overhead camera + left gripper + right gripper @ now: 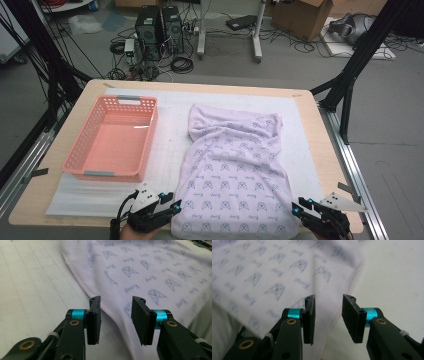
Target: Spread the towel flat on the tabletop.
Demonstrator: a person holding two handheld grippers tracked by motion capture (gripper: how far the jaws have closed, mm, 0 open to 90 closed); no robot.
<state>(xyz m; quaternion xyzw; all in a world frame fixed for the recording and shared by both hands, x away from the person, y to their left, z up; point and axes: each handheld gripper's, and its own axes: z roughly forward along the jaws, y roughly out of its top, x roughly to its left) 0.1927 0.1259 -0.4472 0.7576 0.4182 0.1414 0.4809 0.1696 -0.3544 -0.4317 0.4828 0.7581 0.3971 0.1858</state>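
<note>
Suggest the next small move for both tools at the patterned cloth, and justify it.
Probably ease both tools forward and close them on the cloth's near corners. The left tool and right tool stand open, each with a side hem of the lilac printed cloth running between its jaws, gripping nothing.

The pink basket [112, 140] blocks the table's left half – only a narrow strip of white mat [167, 145] runs between it and the patterned cloth [235, 175]; right of the cloth, bare mat and table edge [325, 150] lie open
</note>
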